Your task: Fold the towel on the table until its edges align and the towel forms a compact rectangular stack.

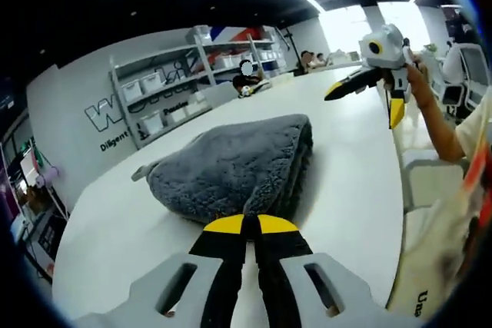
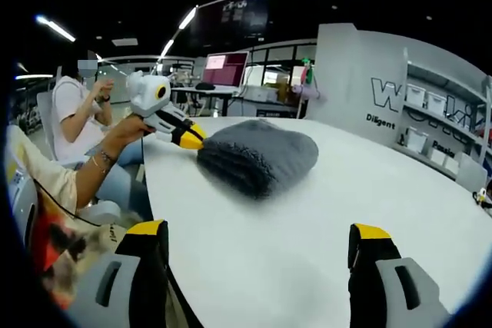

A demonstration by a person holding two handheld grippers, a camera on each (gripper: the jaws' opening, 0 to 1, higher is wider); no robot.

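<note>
1. From where I stand, the left gripper point(image 1: 250, 226) has its yellow tips pressed together with nothing between them; it sits just short of the near edge of the grey towel point(image 1: 234, 165), almost touching the pile.
2. The towel lies straight ahead of that claw on the white table point(image 1: 338, 167), already folded into a thick, rounded bundle; its layered edges face the claw's right side, though they look a little uneven rather than squared.
3. Further right and well beyond the towel, the right gripper point(image 1: 382, 91) hangs above the table with its jaws spread wide, holding nothing; in its own view the towel point(image 2: 258, 154) sits ahead and left of centre, well apart from its tips point(image 2: 261, 234).
4. My judgement: the folding is nearly done, so the careful move is to nudge or press the stacked edges flush; push gently and low, lest the layers slide or spring open.
</note>
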